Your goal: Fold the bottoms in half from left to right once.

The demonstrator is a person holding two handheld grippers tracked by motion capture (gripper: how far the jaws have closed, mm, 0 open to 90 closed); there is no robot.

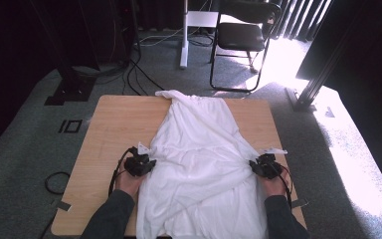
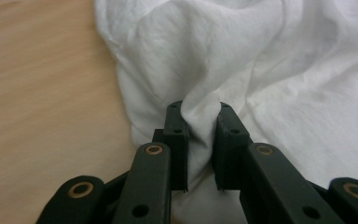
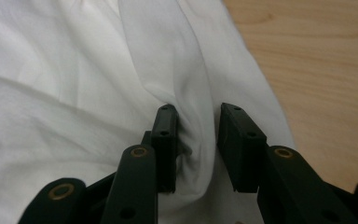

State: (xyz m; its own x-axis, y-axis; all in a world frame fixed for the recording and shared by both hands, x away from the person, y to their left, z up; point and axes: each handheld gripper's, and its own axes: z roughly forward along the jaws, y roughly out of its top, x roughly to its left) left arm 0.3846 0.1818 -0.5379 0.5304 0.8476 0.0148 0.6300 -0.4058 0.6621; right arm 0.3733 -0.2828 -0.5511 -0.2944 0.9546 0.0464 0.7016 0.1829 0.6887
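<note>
A white garment [image 1: 199,149] lies spread along the wooden table [image 1: 114,124], its narrow end at the far edge. My left gripper [image 1: 146,162] is at the garment's left edge; in the left gripper view [image 2: 199,112] its pads pinch a raised fold of the white cloth [image 2: 261,56]. At the garment's right edge sits my right gripper [image 1: 258,167]. In the right gripper view [image 3: 198,114] its jaws stand apart with a loose, shadowed fold of cloth [image 3: 74,70] lying between them. Bare wood [image 3: 317,70] shows beside it.
Beyond the table's far edge a black chair [image 1: 243,35] and a white stand [image 1: 184,35] are on the carpet, with cables [image 1: 134,69] trailing across it. A black frame post [image 1: 318,74] rises at the right. Bare tabletop [image 2: 42,93] lies left of the garment.
</note>
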